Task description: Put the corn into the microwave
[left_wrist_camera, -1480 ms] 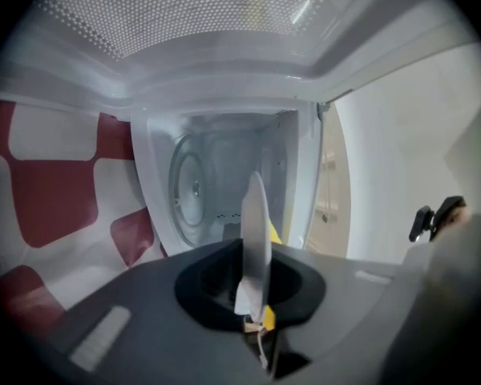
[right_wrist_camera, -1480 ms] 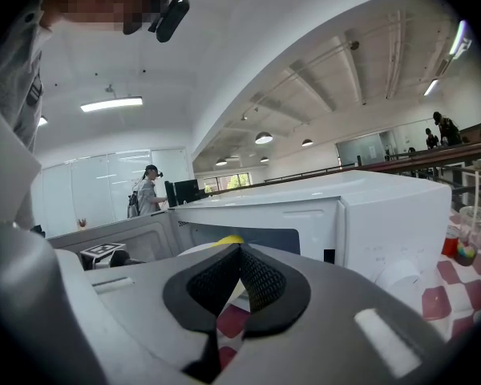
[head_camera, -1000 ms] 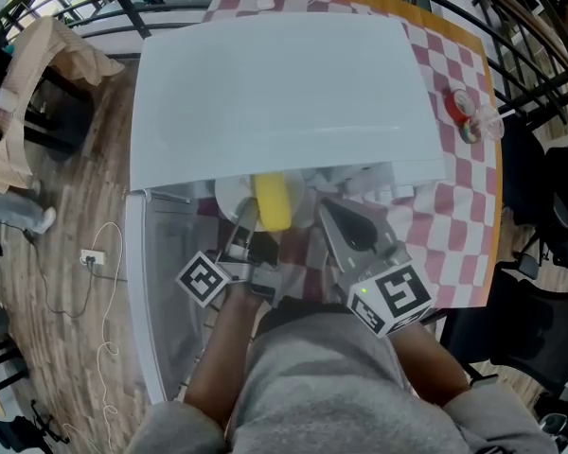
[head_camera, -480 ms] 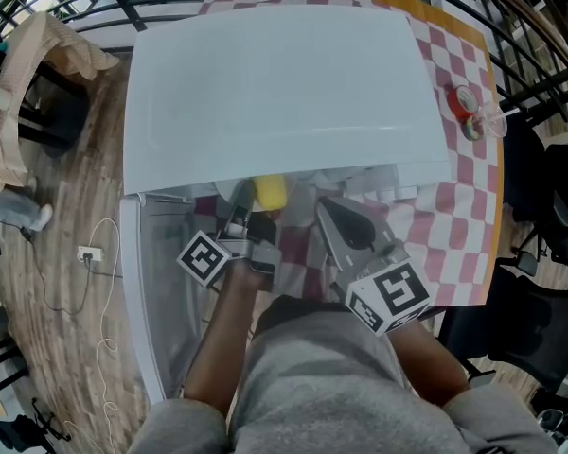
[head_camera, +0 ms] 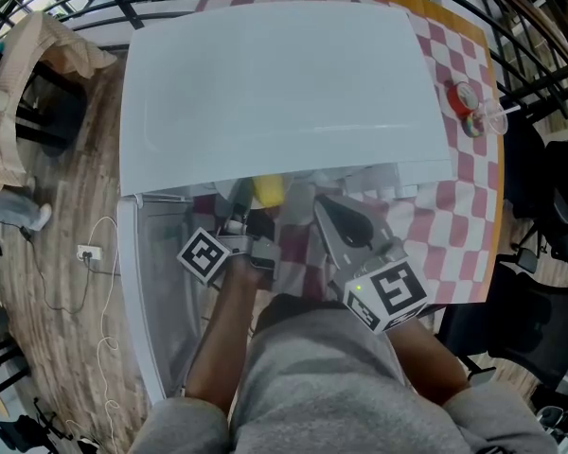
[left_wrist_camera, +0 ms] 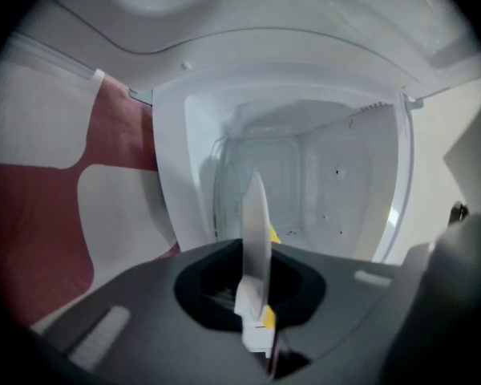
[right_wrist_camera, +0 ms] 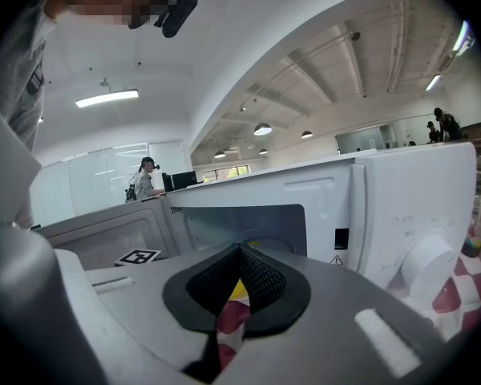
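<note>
Most of the job looks done. The corn sits at the mouth of the microwave, half tucked under the oven's front edge in the head view, at about 12 o'clock from the left claw. That claw is clamped tight on the rim of a thin white plate that appears to carry the corn, and its own view looks straight into the bare white cavity. The door stands swung wide at 9 o'clock. The right claw has its jaws pressed together on nothing and hangs at roughly 3 o'clock of the left one, above the checked bench. What remains, I judge, is to slide the plate fully in, set it down, let go and draw back — and perhaps shut the door, though the task does not ask for it.
</note>
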